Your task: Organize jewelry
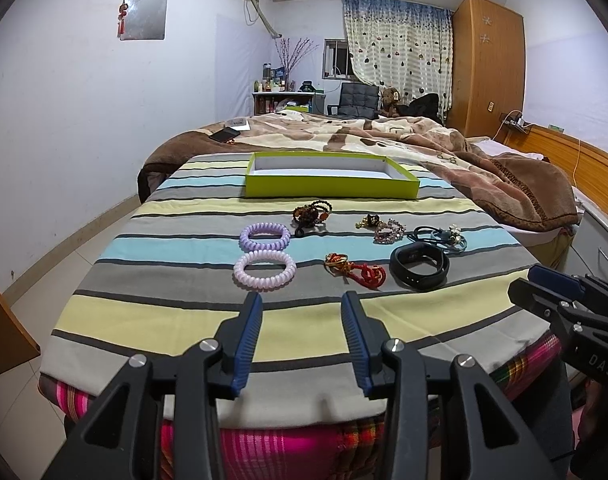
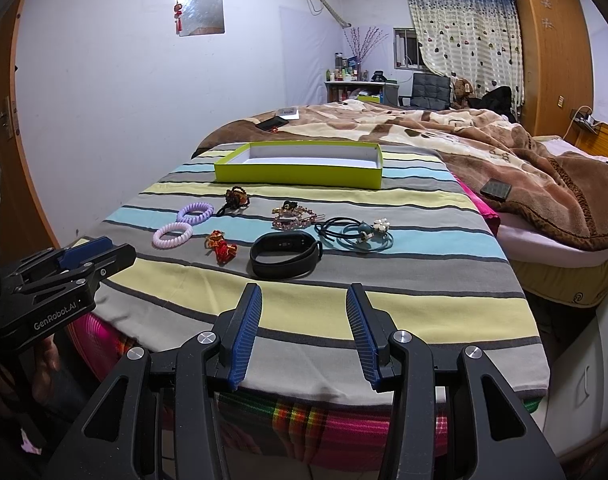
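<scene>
Both hand-held grippers wide, empty: left [image 1: 302, 300], right [image 2: 304, 292]. Watch band [image 2: 286, 254] lies just ahead of right, long axis crosswise; right nearer. Green tray [image 2: 300, 174] beyond, empty. Pink coil [image 1: 264, 270] ahead of left.

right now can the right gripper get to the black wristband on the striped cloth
Probably yes. The right gripper is open and empty, and the black wristband lies flat just ahead of its fingertips with only bare striped cloth between; the red knot charm sits clear to its left.

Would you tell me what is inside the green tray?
Only the white floor of the green tray shows, with no jewelry on it; its near wall hides the front strip of the floor.
</scene>
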